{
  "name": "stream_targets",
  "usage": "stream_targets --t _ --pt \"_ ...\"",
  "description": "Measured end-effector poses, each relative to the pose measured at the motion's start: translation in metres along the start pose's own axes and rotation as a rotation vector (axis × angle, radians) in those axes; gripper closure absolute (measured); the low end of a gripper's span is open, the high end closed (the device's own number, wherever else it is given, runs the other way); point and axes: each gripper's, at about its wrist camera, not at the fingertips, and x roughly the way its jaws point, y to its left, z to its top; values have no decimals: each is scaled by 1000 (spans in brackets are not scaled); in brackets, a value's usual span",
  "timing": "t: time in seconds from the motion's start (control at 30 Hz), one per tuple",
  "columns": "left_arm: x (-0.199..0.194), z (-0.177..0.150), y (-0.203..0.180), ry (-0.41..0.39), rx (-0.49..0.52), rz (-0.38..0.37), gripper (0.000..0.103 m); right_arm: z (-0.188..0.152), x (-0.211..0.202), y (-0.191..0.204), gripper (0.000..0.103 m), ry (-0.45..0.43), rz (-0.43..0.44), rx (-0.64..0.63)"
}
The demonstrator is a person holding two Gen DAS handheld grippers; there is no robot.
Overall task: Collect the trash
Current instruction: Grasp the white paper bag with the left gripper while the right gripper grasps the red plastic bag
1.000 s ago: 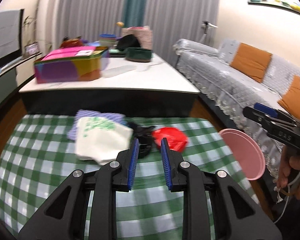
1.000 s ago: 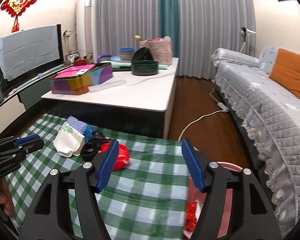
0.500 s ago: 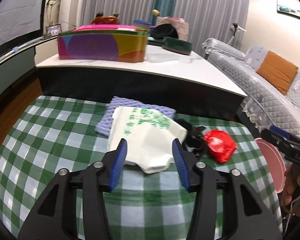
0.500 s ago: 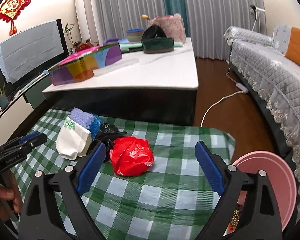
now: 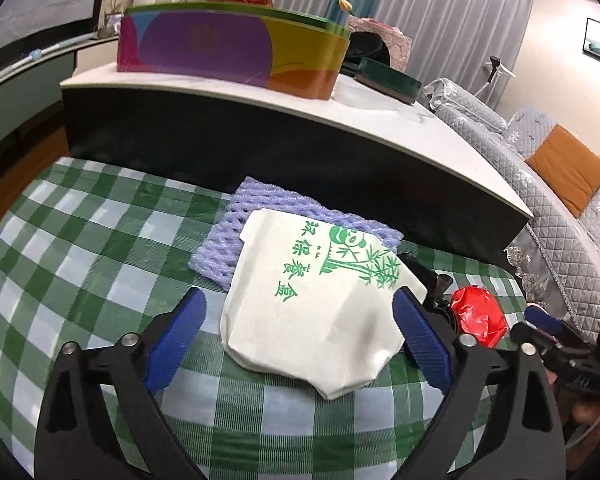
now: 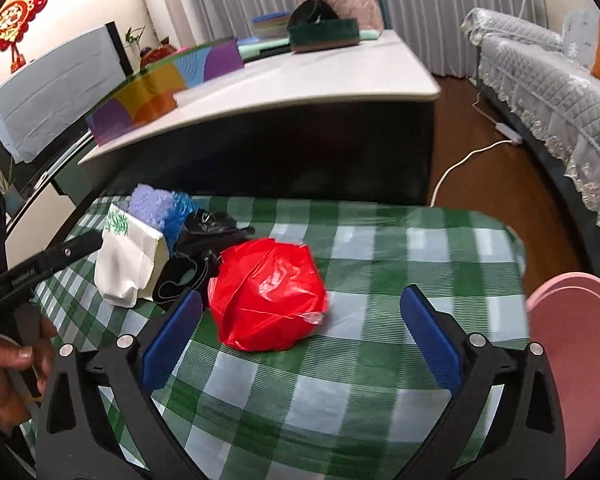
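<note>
On the green checked cloth [image 5: 80,248] lies a white paper bag [image 5: 308,288] printed in green, resting on a purple foam net [image 5: 228,236]. My left gripper [image 5: 299,295] hangs low over the white bag. Its jaws are opening, with the bag between them and neither pad touching it. A crumpled red plastic bag [image 6: 266,292] lies beside a black crumpled piece [image 6: 204,240]. My right gripper [image 6: 301,297] straddles the red bag's near side. Its jaws are also opening, and the pads are clear of the bag. A pink bin [image 6: 572,344] stands at the cloth's right edge.
A low white-topped table [image 5: 380,120] with a dark side rises just behind the cloth and carries a colourful box [image 5: 228,52]. A grey covered sofa [image 6: 540,80] runs along the right. A white cable [image 6: 460,164] lies on the wooden floor. A hand [image 6: 8,376] holds the left gripper's handle.
Both grippers have come down closer to the cloth and their jaws have spread wide. The left one now frames the white bag, and the right one frames the red bag.
</note>
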Motion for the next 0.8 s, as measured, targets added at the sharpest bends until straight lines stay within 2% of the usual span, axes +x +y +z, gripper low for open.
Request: stream_targets --t 0.13,0.33,0.5,0.6,0.67,0.73,0.8 --pt "12 1 7 31 -25 -5 9 -2 15 10 5 41 11 -41" --pt "31 0 12 87 -75 -68 8 -1 27 16 5 74 4 -69" --pt "39 -4 3 105 -54 -95 8 0 34 16 5 105 -5 -67" --pt "36 -6 2 96 -50 -98 14 0 33 18 5 99 -9 -77" --pt "34 -8 1 91 -44 -98 20 -1 32 20 9 99 -11 -84" --pt "33 -5 1 85 -38 -98 22 -2 32 20 20 101 -13 -86" --pt "31 -4 -3 78 -28 -100 24 -3 31 20 27 105 -5 -85"
